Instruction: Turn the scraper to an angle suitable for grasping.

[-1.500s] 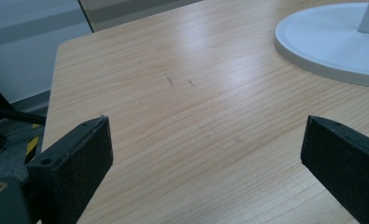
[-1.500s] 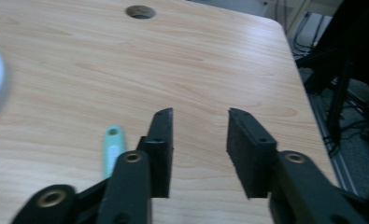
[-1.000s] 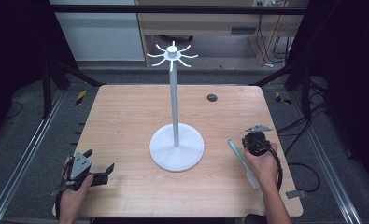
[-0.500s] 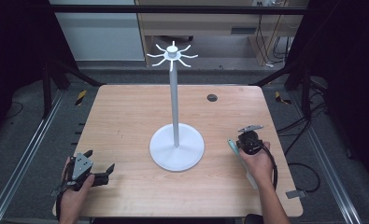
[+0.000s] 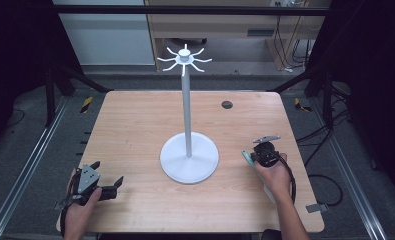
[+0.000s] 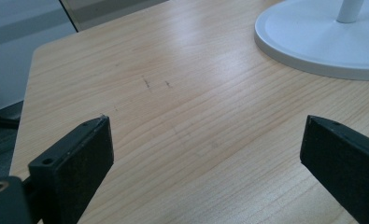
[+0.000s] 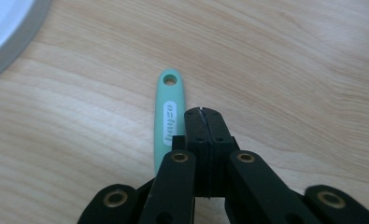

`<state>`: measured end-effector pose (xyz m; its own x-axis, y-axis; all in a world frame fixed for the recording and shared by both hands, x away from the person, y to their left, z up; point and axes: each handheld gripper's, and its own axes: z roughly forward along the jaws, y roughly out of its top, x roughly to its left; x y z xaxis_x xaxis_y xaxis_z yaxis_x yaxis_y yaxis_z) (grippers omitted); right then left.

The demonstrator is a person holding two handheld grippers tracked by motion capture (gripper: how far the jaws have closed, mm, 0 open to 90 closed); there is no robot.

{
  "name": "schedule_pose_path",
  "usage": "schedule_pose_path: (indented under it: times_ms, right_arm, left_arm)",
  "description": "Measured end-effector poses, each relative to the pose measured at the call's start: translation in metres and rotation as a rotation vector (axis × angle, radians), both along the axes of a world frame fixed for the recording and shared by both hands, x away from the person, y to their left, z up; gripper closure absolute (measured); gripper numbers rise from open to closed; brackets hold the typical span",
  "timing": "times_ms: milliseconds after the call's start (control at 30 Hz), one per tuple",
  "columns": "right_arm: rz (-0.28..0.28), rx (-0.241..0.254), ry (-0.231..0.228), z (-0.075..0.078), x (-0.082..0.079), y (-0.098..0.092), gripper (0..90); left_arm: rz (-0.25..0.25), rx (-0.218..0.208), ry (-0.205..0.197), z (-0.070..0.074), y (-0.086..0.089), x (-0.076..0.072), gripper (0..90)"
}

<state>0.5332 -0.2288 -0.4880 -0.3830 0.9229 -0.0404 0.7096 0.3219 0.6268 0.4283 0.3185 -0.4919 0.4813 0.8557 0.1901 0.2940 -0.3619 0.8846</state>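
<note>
1. The mint-green handle (image 7: 169, 119) is what we work on: it lies flat on the wooden table (image 5: 135, 130), near the right edge on the near side, to the right of the white stand (image 5: 189, 157) and apart from its round base. Its end with the hanging hole points toward the far side.
2. Our right gripper (image 7: 202, 112) hovers low over the table just beside the handle, jaws pressed fully together with nothing between them; the handle lies to the left of the closed tips in the right gripper view, not in them.
3. Our left gripper (image 5: 106, 184) rests at the near left corner, jaws wide apart and empty, well away from the stand.
4. We judge the step in hand to be the approach to the handle, before any grasp.
5. Next, we judge, the right jaws must open, shift sideways to straddle the handle, and close on it.
6. The eight hooks atop the stand (image 5: 184, 58) look like the likely goal, so the hole should stay free of the jaws.
</note>
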Motion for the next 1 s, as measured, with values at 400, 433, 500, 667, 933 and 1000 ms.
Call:
schedule_pose_path:
  times_ms: [400, 433, 500, 667, 933, 1000]
  right_arm:
    - [0.167, 0.039, 0.058, 0.002, -0.018, 0.023, 90.0]
    - [0.188, 0.031, 0.063, 0.003, -0.021, 0.029, 90.0]
    - [0.197, 0.017, 0.068, 0.004, -0.023, 0.032, 90.0]
    - [0.197, 0.013, 0.049, 0.010, -0.024, 0.032, 90.0]
    - [0.263, -0.083, 0.070, 0.027, -0.027, 0.041, 90.0]
    - [0.268, -0.100, 0.083, 0.027, -0.026, 0.044, 89.1]
  left_arm:
    - [0.009, 0.025, -0.011, 0.003, 0.003, 0.000, 2.3]
    - [0.013, 0.018, -0.012, 0.003, 0.004, 0.000, 2.2]
    - [0.015, 0.017, -0.013, 0.003, 0.004, 0.000, 2.2]
    - [0.020, 0.018, -0.010, 0.003, 0.006, 0.000, 2.2]
    - [0.029, 0.002, -0.013, 0.004, 0.009, -0.001, 2.2]
    - [0.030, 0.001, -0.011, 0.004, 0.010, -0.001, 2.2]
